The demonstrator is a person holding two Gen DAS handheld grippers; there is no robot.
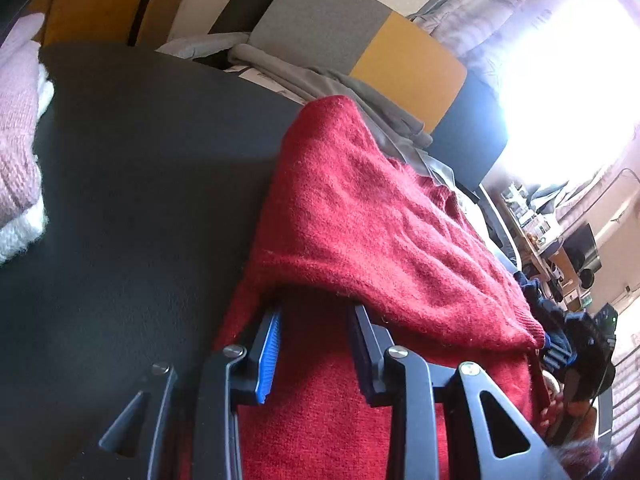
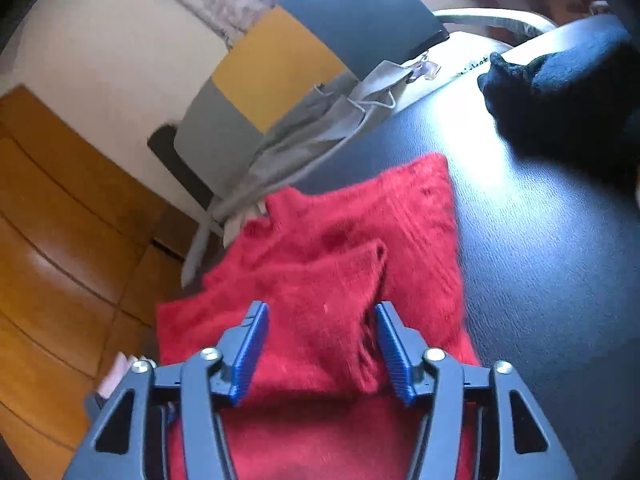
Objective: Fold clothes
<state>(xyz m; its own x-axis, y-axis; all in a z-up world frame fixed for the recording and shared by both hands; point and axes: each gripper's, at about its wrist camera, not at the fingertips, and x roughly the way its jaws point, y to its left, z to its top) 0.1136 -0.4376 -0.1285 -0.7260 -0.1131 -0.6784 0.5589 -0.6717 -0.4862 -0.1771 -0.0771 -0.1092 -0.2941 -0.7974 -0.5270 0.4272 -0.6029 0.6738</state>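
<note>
Dark lettering runs along a white flat sheet (image 2: 460, 72) at the table's far edge. It is too blurred to read. No other text is legible.

The left claw (image 1: 316, 312) is showing as a black frame of flat, angular plates with triangular cut-outs in its outer arms. Round silver screws are glinting at the joints. A ribbed blue pad (image 1: 269, 354) is lining the inner face of one finger. The right claw (image 2: 322, 320) is showing the same black frame, silver screw heads and triangular holes, with ribbed blue pads (image 2: 394, 354) lining both fingers. Bare fingertips (image 2: 120, 372) are peeking out beside its frame; no sleeve is showing.
</note>
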